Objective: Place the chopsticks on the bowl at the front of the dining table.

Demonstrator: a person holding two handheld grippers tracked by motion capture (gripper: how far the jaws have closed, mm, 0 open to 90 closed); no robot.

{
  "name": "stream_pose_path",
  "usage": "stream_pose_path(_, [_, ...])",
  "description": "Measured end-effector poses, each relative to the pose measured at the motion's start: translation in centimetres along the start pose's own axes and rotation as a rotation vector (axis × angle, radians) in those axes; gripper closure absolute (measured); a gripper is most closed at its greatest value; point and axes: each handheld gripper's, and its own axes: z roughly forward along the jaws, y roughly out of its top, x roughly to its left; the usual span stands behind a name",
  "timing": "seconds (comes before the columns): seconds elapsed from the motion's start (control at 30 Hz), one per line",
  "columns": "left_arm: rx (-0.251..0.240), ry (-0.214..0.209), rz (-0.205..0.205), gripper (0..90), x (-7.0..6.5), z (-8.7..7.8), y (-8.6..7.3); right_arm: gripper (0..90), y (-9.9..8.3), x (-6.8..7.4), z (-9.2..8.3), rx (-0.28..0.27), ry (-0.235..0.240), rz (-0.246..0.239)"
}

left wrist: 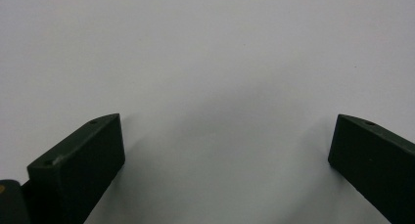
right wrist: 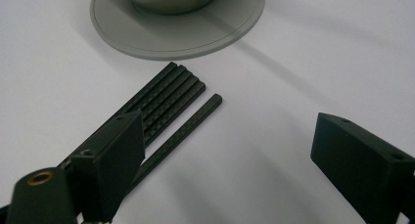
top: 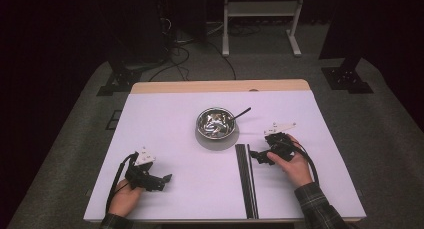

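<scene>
Nearest the high camera, at the near edge of the counter [top: 165, 114], two hands were seen, each holding a gripper. The left gripper [top: 167, 178] lay at the near left, its jaws spread wide over bare white surface, with nothing between them in the left gripper view [left wrist: 225, 150]. The right gripper [top: 254, 156] was held at the right of centre, pointing leftward, and its jaws were likewise spread apart and gripping nothing, as was shown in the right gripper view [right wrist: 225, 145]. The black chopsticks [top: 246, 179] were laid as a tight bundle just to the left of that gripper, their long axis running near to far, with the far ends stopping just short of the grey plate [top: 202, 138] on which the metal bowl [top: 216, 123] stood; a dark utensil handle [top: 241, 113] was leaned out of the bowl toward the far right. In the right gripper view the chopsticks [right wrist: 171, 101] were found under and beyond the left jaw, with one stick lying slightly apart from the rest on the side toward the gap; none of them was yet bracketed by both jaws. The right gripper was judged to be much the nearer of the two, the left one being well apart. A short shift leftward, across the long axis, was judged to be needed before the bundle could be closed upon.
</scene>
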Motion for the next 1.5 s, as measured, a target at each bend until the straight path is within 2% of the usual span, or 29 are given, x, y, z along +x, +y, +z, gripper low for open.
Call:
stream_pose_path(0.87, [0.0, 0.0, 0.001, 0.0, 0.0, 0.0, 0.0, 11.6, -2.8, 1.1, -3.3, -0.03, 0.005, 0.013])
stream_pose_path(1.2, [0.0, 0.0, 0.001, 0.0, 0.0, 0.0, 0.0, 11.6, -4.0, 2.1, -4.7, -0.048, 0.015, 0.009])
stream_pose_path(1.5, [0.0, 0.0, 0.001, 0.0, 0.0, 0.0, 0.0, 11.6, -5.2, 3.2, -5.7, -0.054, 0.047, 0.019])
